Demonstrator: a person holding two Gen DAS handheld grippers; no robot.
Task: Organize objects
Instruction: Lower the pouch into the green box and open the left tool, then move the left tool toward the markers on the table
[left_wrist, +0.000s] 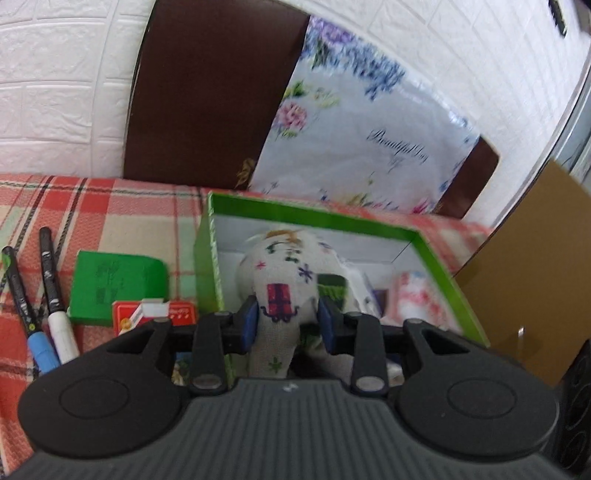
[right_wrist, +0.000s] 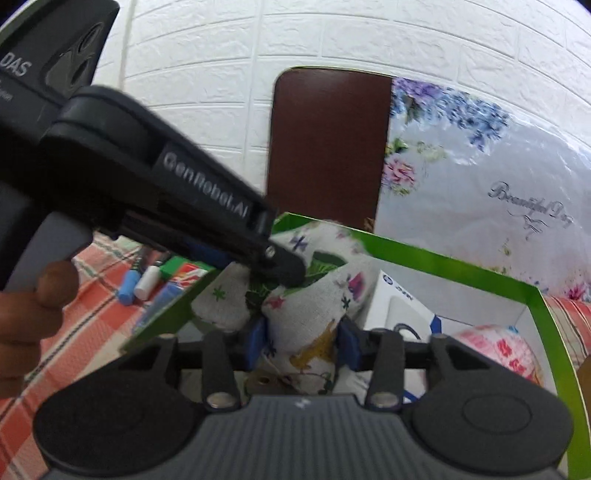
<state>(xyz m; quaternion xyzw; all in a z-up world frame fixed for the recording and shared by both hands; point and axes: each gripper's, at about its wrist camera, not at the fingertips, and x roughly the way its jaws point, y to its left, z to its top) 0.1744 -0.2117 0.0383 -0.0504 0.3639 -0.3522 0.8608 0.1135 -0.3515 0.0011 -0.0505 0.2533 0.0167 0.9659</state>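
Observation:
Both grippers hold one white printed cloth pouch (left_wrist: 286, 280) over the green box (left_wrist: 310, 212). My left gripper (left_wrist: 287, 321) is shut on one end of the pouch. My right gripper (right_wrist: 302, 341) is shut on the other end of the pouch (right_wrist: 306, 314), above the box (right_wrist: 443, 264). The left gripper (right_wrist: 269, 254) shows in the right wrist view, crossing from the left and pinching the cloth. Inside the box lie a white carton (right_wrist: 402, 306) and a pink and white packet (right_wrist: 506, 350).
On the plaid tablecloth (left_wrist: 110, 210) left of the box lie two markers (left_wrist: 51, 291), a green box (left_wrist: 118, 284) and a red and white pack (left_wrist: 155, 314). A brown chair back (left_wrist: 207, 103) with a floral bag (left_wrist: 369, 144) stands behind. Cardboard (left_wrist: 524, 266) is at right.

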